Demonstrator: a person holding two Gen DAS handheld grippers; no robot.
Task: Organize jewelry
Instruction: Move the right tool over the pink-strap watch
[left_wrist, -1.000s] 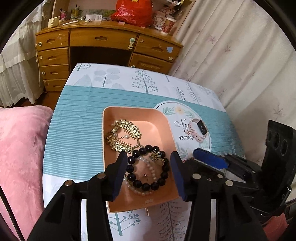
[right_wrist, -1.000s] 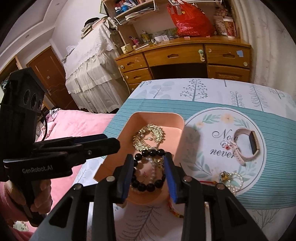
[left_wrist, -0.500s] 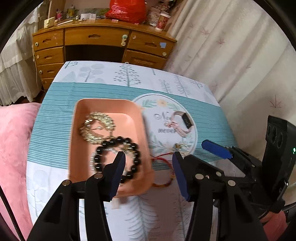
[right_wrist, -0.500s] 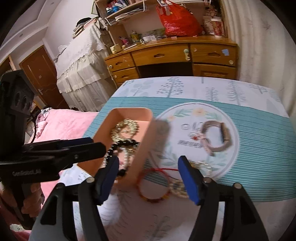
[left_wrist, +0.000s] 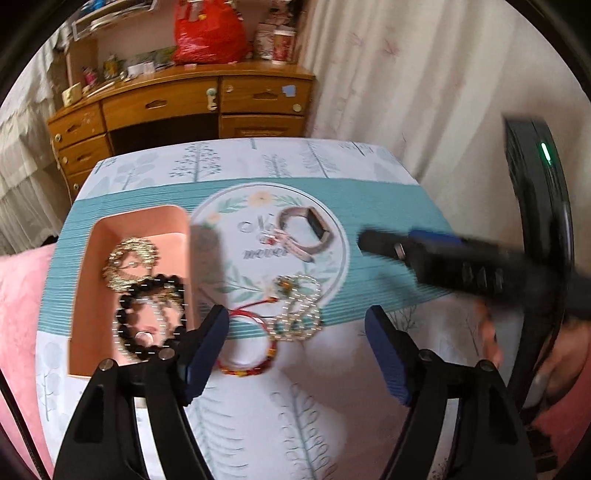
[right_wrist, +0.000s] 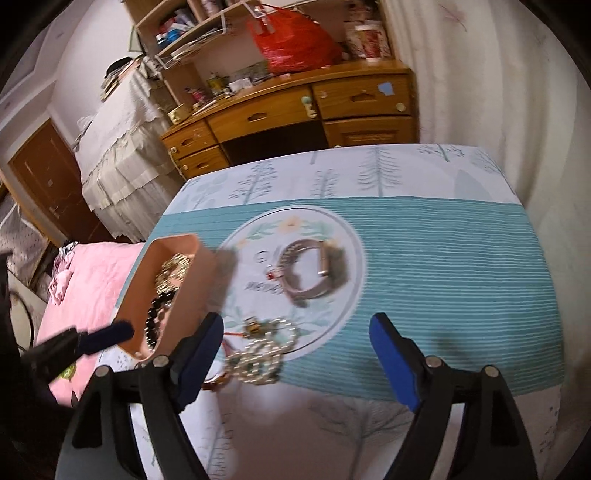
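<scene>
A peach tray (left_wrist: 88, 295) (right_wrist: 192, 291) on the table's left holds a gold necklace (left_wrist: 129, 262), a black bead bracelet (left_wrist: 147, 317) and a pearl strand. On the cloth to its right lie a pink watch (left_wrist: 303, 232) (right_wrist: 314, 269), a pearl bracelet (left_wrist: 297, 314) (right_wrist: 262, 350) and a red string bracelet (left_wrist: 247, 347). My left gripper (left_wrist: 295, 347) is open and empty, hovering above the red and pearl bracelets. My right gripper (right_wrist: 295, 354) is open and empty, near the pearl bracelet; it appears blurred at the right of the left wrist view (left_wrist: 443, 254).
The table wears a teal-striped cloth (right_wrist: 443, 258) with a round printed emblem. A pink blanket (right_wrist: 85, 288) lies to the left. A wooden desk (left_wrist: 192, 103) with a red bag (left_wrist: 210, 33) stands behind. Curtains (left_wrist: 424, 92) hang at the right.
Both grippers have swung right from over the tray to over the loose bracelets, and both jaws have opened wider. The jewelry has not moved.
</scene>
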